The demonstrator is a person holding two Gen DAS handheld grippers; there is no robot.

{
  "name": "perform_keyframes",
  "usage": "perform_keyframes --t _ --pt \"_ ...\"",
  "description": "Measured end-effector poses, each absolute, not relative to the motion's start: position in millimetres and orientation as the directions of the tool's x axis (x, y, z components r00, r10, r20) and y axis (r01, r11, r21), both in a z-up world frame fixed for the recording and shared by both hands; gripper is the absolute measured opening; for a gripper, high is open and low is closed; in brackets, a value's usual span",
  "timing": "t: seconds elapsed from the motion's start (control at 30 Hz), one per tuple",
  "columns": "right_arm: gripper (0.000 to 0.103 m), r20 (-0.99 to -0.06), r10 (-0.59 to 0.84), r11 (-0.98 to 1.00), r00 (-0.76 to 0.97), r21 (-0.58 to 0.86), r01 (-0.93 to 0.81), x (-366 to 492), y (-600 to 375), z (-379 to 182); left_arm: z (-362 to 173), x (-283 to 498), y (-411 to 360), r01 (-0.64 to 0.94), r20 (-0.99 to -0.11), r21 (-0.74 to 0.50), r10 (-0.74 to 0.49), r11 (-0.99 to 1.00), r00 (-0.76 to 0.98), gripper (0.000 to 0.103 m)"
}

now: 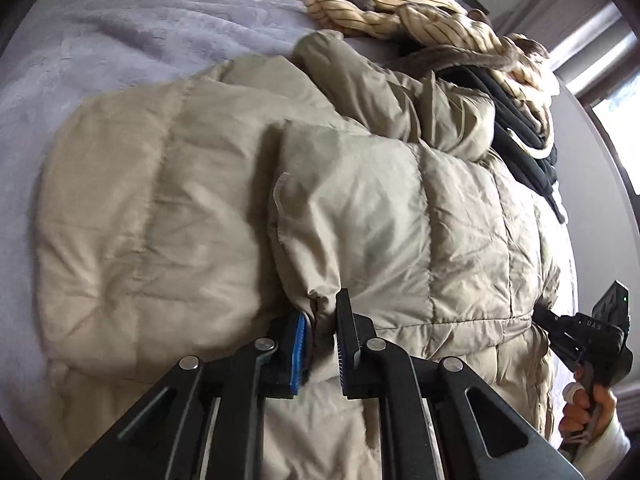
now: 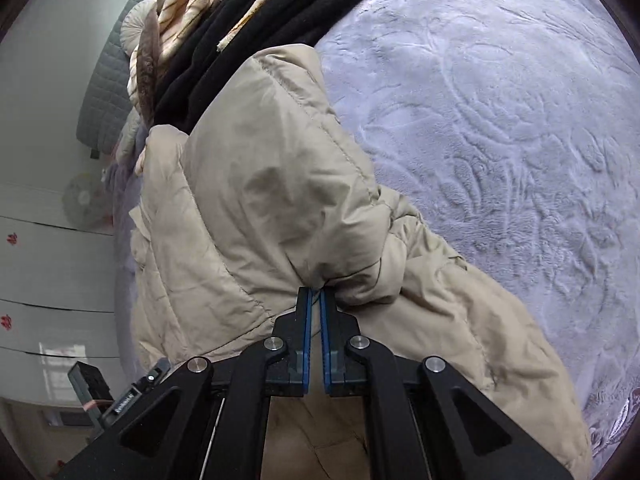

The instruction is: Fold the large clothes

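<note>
A beige quilted puffer coat [image 1: 360, 208] lies on a lavender bed cover [image 1: 120, 40]. My left gripper [image 1: 322, 320] is shut on a bunched edge of the coat, fabric pinched between its blue pads. In the right wrist view the same coat [image 2: 260, 200] is lifted in a fold. My right gripper [image 2: 316, 300] is shut on a gathered pinch of the coat. The right gripper's body and the hand holding it show at the right edge of the left wrist view [image 1: 592, 344].
A pile of other clothes, cream striped [image 1: 420, 12] and black [image 1: 520, 140], lies beyond the coat; it also shows in the right wrist view [image 2: 240, 20]. The lavender cover [image 2: 500, 140] spreads to the right. A white wall and drawers [image 2: 48, 280] stand at left.
</note>
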State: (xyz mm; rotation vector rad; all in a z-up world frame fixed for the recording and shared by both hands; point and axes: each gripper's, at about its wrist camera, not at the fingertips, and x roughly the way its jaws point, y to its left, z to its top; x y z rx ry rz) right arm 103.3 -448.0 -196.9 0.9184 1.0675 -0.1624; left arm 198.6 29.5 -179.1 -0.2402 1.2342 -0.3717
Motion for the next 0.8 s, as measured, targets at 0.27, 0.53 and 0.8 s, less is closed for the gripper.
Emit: perform_keyframes --t 0.27,0.53,0.8 --pt "0.006 -0.817 0.301 0.673 0.493 0.548 0.497 99.6 -436.4 -183.9 -124.9 192.7 53.9 0.172 -0.874 -0.273 -0.319 0.947 0.367 0.014" --pt "0.071 -0.802 0.179 0.822 0.569 0.44 0.361 84.1 -429.6 -118.1 -134.5 219.8 -3.7 0.175 -0.869 -0.274 -0.322 0.946 0.377 0.014" --pt "0.072 -0.708 0.342 0.523 0.618 0.69 0.501 132.0 -528.8 -164.3 -169.5 230.0 -6.3 0.109 -0.903 -0.229 -0.253 0.967 0.347 0.014"
